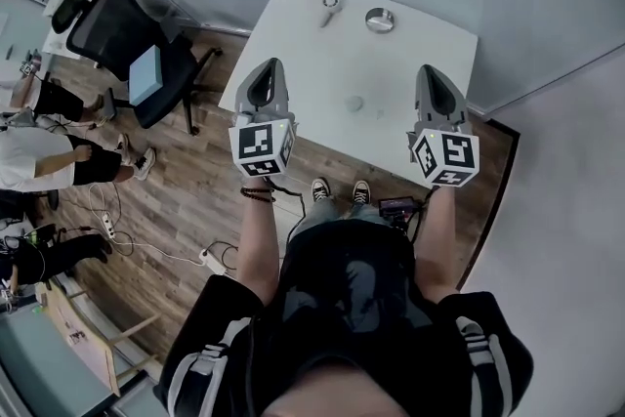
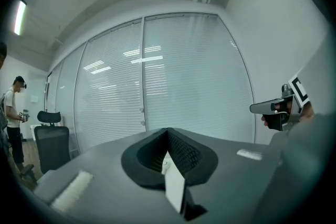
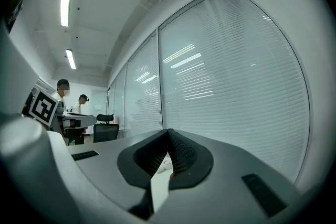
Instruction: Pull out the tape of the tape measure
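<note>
On the white table (image 1: 293,63) lies a small round grey object (image 1: 354,103), possibly the tape measure; I cannot tell for sure. Further back sit a round metal case (image 1: 380,19) and a small ring-shaped item (image 1: 331,7). My left gripper (image 1: 269,65) hangs over the table's left part, jaws together and holding nothing. My right gripper (image 1: 430,71) is over the table's right part, also shut and empty. Both point level toward the far wall. In the left gripper view the left gripper (image 2: 168,131) has its jaws meeting at the tip, as does the right gripper (image 3: 169,132) in its own view.
A glass wall with blinds (image 2: 157,76) stands behind the table. A black office chair (image 1: 127,39) is to the left on the wooden floor, with people (image 1: 39,156) beyond it. Cables and a power strip (image 1: 210,257) lie near my feet.
</note>
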`<state>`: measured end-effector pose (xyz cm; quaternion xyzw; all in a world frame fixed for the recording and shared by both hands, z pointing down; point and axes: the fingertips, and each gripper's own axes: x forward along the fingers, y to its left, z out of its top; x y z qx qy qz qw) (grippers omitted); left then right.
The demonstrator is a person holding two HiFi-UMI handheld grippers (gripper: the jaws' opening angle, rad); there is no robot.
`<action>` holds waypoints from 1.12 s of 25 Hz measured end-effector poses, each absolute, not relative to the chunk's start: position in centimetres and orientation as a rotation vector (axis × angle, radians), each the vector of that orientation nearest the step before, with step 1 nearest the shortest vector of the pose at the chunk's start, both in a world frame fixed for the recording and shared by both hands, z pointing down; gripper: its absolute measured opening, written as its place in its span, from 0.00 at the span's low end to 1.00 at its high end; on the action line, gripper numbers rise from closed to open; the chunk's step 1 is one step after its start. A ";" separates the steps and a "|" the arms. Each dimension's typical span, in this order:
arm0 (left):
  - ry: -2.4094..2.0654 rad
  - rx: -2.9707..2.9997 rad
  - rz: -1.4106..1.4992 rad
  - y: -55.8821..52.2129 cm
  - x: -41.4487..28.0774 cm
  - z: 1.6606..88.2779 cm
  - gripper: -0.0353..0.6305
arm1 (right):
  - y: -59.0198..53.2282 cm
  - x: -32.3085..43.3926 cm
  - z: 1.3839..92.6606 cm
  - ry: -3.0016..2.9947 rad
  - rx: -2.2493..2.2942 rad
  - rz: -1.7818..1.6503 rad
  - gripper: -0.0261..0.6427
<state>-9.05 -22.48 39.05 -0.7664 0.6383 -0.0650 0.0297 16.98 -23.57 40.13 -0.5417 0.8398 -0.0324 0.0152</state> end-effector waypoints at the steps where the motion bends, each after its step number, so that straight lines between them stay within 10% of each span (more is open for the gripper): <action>1: 1.963 -2.366 -0.193 -22.9 -9.2 39.1 0.05 | -23.9 16.7 40.1 2.616 -1.688 -0.091 0.04; 24: 1.894 -2.444 -0.168 -27.0 -13.0 41.3 0.05 | -27.5 13.3 40.8 2.632 -1.818 -0.026 0.05; 28: 1.887 -2.446 -0.149 -27.4 -13.0 41.3 0.05 | -27.8 12.2 41.3 2.676 -1.761 -0.039 0.29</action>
